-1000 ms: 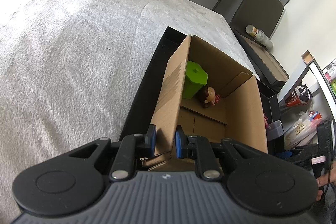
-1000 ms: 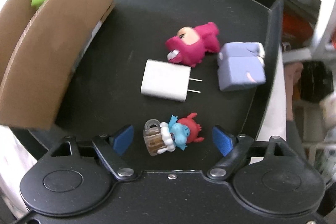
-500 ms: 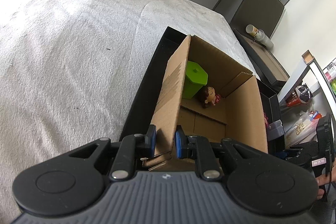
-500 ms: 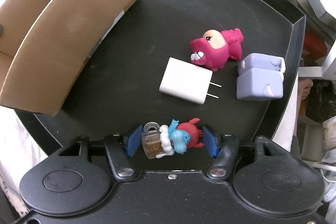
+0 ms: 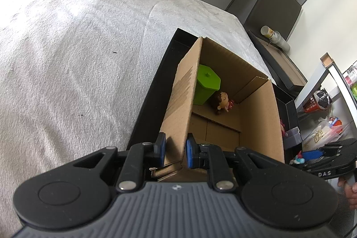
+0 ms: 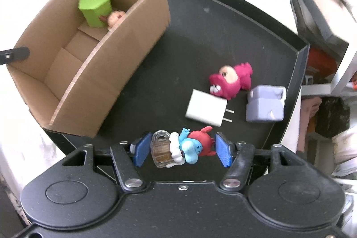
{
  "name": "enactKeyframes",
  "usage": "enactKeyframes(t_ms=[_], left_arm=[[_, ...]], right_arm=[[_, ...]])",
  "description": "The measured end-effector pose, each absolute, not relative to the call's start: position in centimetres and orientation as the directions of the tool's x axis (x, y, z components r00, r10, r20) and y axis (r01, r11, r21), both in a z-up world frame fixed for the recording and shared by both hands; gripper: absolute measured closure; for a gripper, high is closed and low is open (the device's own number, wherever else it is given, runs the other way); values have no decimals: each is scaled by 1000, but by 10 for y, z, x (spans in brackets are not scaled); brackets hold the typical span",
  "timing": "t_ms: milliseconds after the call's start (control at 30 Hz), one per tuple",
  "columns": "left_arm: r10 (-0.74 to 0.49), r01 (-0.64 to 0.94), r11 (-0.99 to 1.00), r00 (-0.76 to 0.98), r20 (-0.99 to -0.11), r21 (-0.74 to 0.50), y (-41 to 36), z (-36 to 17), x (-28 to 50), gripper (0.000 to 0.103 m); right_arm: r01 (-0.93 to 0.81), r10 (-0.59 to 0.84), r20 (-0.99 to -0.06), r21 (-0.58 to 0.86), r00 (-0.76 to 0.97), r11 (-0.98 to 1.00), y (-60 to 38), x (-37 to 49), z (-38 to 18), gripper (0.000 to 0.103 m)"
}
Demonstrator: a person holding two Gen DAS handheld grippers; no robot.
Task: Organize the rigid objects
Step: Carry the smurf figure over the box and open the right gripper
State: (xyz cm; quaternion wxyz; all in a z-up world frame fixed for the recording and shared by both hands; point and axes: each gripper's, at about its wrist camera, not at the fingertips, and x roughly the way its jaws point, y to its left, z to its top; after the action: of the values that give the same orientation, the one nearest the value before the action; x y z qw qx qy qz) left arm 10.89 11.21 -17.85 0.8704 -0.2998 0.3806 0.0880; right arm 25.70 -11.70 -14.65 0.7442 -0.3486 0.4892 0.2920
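Progress: two items are already stowed in the cardboard box (image 6: pixel 73 73), at the upper left of the right wrist view: a green lidded bin (image 6: pixel 96 7) and a small doll figure (image 6: pixel 115 17) just beside it. Three items are left on the black tray (image 6: pixel 212 32), grouped at centre right: a pink dinosaur figure (image 6: pixel 231 81), a white charger (image 6: pixel 206 110) and a grey block toy (image 6: pixel 265 106). By this count the task is judged somewhat under half complete.

Left gripper (image 5: pixel 175 150): jaws clamped on the near corner wall of the box, at lower centre of the left wrist view, steadying it.

Right gripper (image 6: pixel 181 150): jaws have just been closing and now sit clamped on the blue and red figure with a mug (image 6: pixel 183 148), at lower centre of the frame, apparently lifted clear of the tray.

Orientation: the figure lies on its side. Its long axis runs left to right across the frame, spanning pad to pad, mug end towards the left pad, red end towards the right pad
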Motion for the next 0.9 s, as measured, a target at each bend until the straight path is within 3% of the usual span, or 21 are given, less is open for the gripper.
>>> enactKeyframes(t_ms=[900], left_arm=[[-74,-376,811,694,-717,-448,110,-177,108,86]], right_arm=[[-855,268,-848,-336,457,395,-41,210,-76,42]])
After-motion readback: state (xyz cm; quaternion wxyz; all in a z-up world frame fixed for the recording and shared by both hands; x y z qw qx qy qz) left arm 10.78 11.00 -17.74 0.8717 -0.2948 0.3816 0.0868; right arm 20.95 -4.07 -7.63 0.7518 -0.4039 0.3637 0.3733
